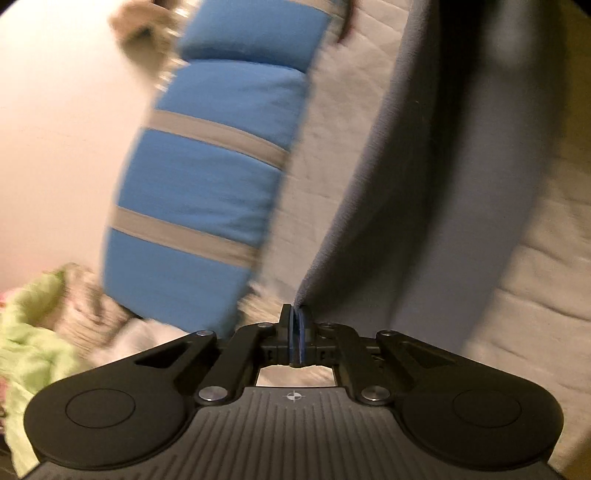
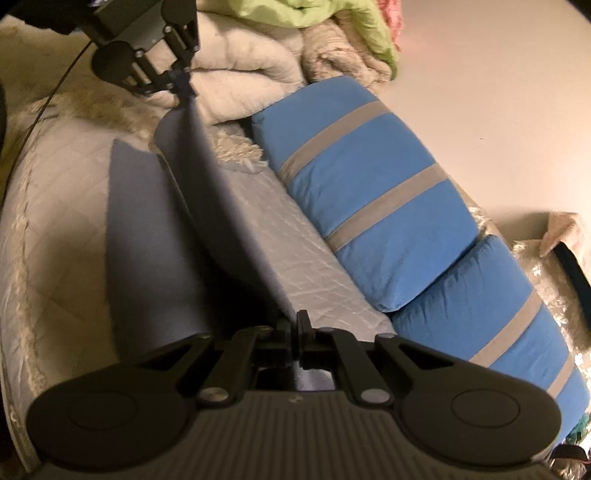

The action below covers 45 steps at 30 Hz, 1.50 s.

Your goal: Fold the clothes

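Observation:
A grey garment (image 2: pixel 155 229) is stretched above the quilted bed (image 2: pixel 55 240) between my two grippers. My right gripper (image 2: pixel 297 322) is shut on the garment's near edge at the bottom of the right wrist view. My left gripper (image 2: pixel 183 79) is at the top left of that view, shut on the far corner, and the cloth hangs taut from it. In the left wrist view, the left gripper (image 1: pixel 297 314) pinches a point of the grey garment (image 1: pixel 388 184), which fans up and right over the bed (image 1: pixel 535 295).
Two blue pillows with grey stripes (image 2: pixel 369 206) (image 2: pixel 480 314) lie along the wall side of the bed; one blue pillow (image 1: pixel 207 192) also shows in the left wrist view. A heap of cream bedding (image 2: pixel 240 74) and a green blanket (image 2: pixel 314 18) sit beyond the left gripper.

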Each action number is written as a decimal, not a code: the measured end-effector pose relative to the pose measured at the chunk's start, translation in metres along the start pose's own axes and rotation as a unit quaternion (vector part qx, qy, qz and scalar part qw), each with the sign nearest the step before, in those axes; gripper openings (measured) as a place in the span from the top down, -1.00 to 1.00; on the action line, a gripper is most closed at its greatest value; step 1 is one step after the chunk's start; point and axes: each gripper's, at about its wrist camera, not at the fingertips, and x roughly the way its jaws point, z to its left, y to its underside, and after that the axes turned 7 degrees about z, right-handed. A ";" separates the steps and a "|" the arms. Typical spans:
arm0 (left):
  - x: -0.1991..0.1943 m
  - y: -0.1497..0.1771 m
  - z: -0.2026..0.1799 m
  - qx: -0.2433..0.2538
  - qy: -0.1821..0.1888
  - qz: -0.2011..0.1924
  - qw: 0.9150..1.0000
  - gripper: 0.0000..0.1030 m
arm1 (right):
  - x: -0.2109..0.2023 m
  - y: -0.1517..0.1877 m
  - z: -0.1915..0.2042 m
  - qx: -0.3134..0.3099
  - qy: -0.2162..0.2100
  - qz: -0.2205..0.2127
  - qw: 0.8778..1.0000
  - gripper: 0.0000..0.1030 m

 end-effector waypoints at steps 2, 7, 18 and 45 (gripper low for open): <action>-0.001 0.004 0.010 -0.025 -0.031 -0.028 0.999 0.95 | -0.003 -0.002 -0.004 0.006 0.010 -0.006 1.000 0.65; 0.002 0.035 -0.022 -0.017 -0.020 -0.063 0.998 0.95 | -0.006 0.005 0.027 -0.016 -0.026 0.003 1.000 0.90; -0.001 0.053 -0.064 -0.002 0.072 -0.035 0.997 0.95 | 0.000 0.019 0.066 -0.051 -0.080 0.027 0.995 0.95; -0.020 0.035 0.018 -0.152 0.160 0.038 0.975 -0.35 | -0.035 0.065 0.002 0.143 -0.079 0.045 0.986 -0.73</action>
